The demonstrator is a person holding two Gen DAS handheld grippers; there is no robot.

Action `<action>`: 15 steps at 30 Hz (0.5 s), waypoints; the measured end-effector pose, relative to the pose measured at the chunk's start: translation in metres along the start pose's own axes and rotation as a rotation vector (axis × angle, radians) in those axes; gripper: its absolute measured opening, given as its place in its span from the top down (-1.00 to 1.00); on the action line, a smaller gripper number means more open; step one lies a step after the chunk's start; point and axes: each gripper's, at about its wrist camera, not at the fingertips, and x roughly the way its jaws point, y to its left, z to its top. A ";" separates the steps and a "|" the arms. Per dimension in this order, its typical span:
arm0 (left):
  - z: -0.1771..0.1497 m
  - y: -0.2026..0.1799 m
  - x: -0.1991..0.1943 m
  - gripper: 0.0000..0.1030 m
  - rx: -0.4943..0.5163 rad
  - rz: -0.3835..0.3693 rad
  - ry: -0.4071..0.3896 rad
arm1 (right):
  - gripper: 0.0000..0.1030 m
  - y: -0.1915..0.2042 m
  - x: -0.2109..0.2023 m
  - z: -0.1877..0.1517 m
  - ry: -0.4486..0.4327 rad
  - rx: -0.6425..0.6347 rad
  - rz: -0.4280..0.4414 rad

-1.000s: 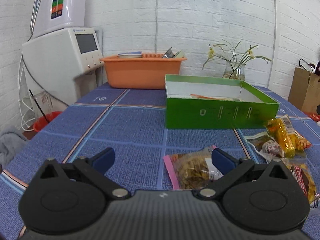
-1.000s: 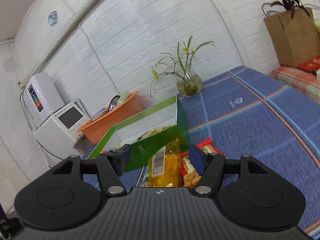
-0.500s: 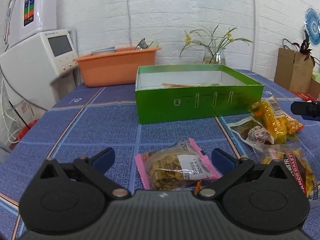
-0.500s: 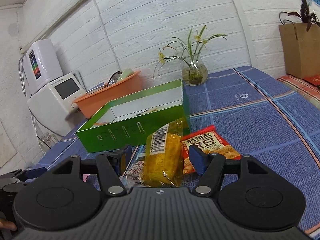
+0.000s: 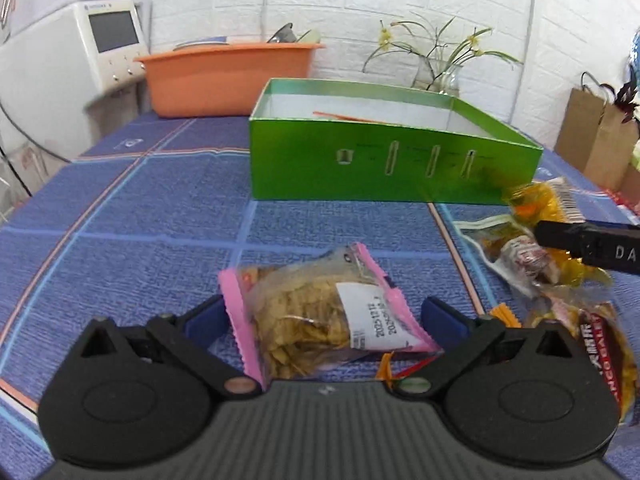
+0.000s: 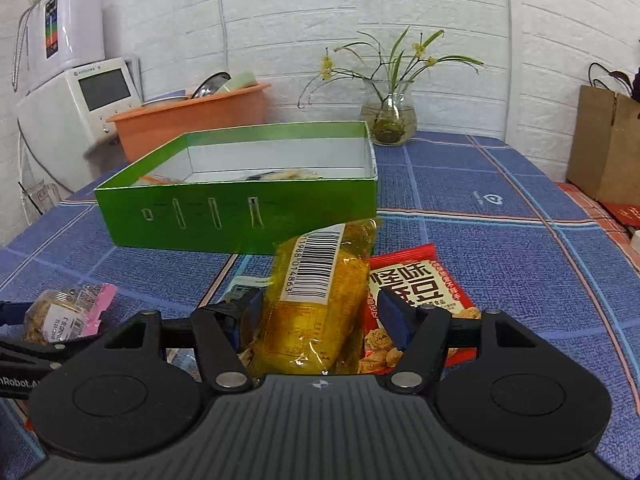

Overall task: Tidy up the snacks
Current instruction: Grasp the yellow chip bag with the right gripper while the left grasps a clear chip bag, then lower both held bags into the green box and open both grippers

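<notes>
The pink-edged bag of chips (image 5: pixel 324 316) now sits squarely between the fingers of my left tongs (image 5: pixel 324 320), where a second ago it lay off toward the right finger; I have slid over and dipped toward it. My left jaws are closing, the bag between them, but the blue pads (image 5: pixel 204 320) do not press on it yet. My right tongs (image 6: pixel 320 312) have levelled out from a rolled tilt and now straddle the yellow barcoded snack pack (image 6: pixel 320 296), jaws apart with a gap at the right pad; the left pad's contact I cannot tell. The pack lies on the blue checked tablecloth (image 6: pixel 500 260), overlapping a red peanut packet (image 6: pixel 416 280), just before the green box (image 6: pixel 240 224). I judge both grasps are lined up, with the lift into the box to follow
</notes>
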 end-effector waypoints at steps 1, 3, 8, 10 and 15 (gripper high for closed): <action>0.000 -0.001 -0.001 -0.76 0.007 -0.001 -0.003 | -0.66 -0.001 -0.002 -0.001 -0.013 -0.004 0.013; -0.002 -0.003 -0.003 -0.49 0.028 -0.015 -0.004 | -0.52 -0.002 -0.005 -0.001 -0.020 -0.014 0.023; -0.005 -0.004 -0.010 -0.38 0.034 -0.027 -0.014 | -0.42 -0.007 -0.025 0.000 -0.117 0.031 0.023; -0.004 0.001 -0.014 -0.38 -0.004 -0.038 -0.021 | -0.42 -0.009 -0.037 0.002 -0.182 0.051 0.017; 0.001 0.011 -0.031 -0.38 -0.034 -0.005 -0.062 | -0.42 -0.011 -0.062 0.004 -0.303 0.084 0.060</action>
